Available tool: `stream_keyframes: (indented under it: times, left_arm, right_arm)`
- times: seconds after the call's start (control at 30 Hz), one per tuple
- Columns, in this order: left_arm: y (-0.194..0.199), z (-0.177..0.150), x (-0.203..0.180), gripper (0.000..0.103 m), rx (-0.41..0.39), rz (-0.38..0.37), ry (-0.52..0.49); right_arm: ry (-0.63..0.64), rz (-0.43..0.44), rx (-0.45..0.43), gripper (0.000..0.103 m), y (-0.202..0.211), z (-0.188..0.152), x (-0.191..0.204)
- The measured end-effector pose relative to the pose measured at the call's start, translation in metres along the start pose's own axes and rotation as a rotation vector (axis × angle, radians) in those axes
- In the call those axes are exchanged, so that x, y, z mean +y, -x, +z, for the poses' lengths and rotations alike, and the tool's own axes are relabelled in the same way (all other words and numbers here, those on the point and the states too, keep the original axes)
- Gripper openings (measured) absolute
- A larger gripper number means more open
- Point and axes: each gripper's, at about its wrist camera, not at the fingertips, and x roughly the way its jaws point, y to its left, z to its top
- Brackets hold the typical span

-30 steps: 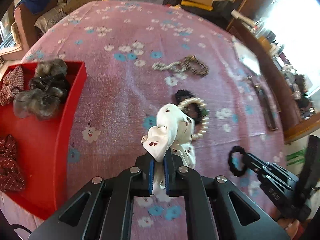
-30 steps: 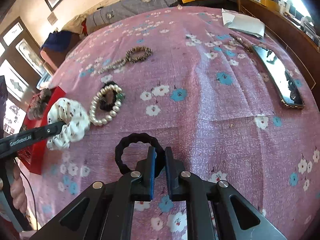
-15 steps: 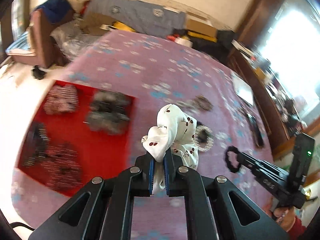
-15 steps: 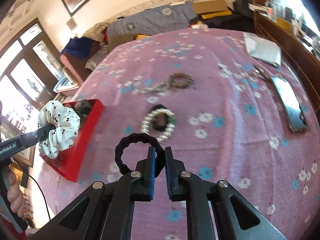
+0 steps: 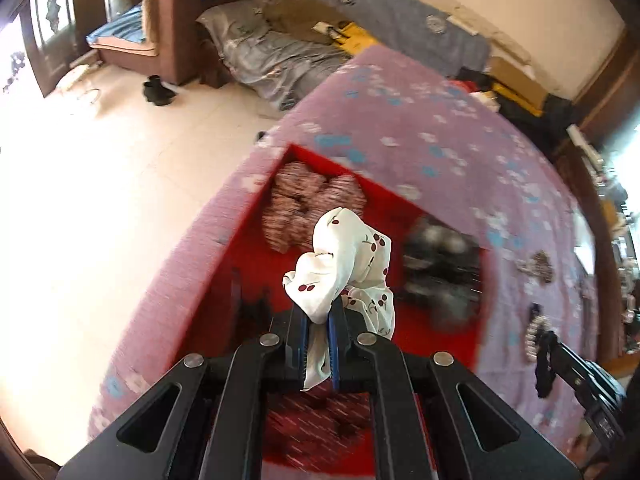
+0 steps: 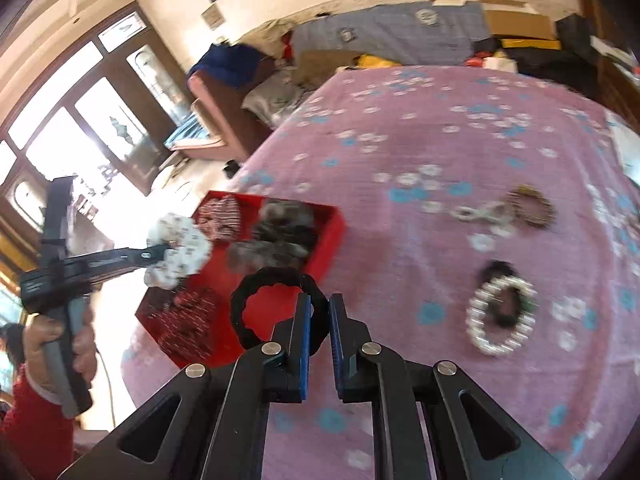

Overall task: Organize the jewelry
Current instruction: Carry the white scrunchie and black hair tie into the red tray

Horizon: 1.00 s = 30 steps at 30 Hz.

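Pink floral bedspread bearing a part-filled red tray (image 6: pixel 326 240), left gripper (image 5: pixel 319 334) is clamping a white scrunchie (image 5: pixel 344 258) above it, right gripper (image 6: pixel 319 330) is pinching a black ring (image 6: pixel 276 308), while bracelets (image 6: pixel 502 316) at three o'clock are awaiting sorting.

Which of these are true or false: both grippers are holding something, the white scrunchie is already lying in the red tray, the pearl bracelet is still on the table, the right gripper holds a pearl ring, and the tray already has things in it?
1. Both grippers hold something. True: the left gripper pinches the white cherry-print scrunchie, and the right gripper pinches the black hair tie.
2. The white scrunchie lies in the red tray. False: it hangs from the gripper above the tray.
3. The pearl bracelet lies on the pink tablecloth. True.
4. The right gripper holds a pearl ring. False: it holds the black hair tie.
5. The tray already contains items. True: patterned red and dark fuzzy scrunchies sit inside.
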Motion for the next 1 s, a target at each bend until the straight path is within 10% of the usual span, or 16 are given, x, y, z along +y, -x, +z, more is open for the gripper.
stream_keyframes:
  times: [0.77, 1.0]
  left_arm:
    - [-0.036, 0.015, 0.016, 0.010, 0.034, 0.053, -0.034]
    - [-0.014, 0.012, 0.011, 0.028, -0.015, 0.063, -0.049]
  right_arm:
    - [0.049, 0.014, 0.157, 0.011, -0.134, 0.017, 0.067]
    - [0.054, -0.008, 0.170, 0.012, -0.148, 0.019, 0.069]
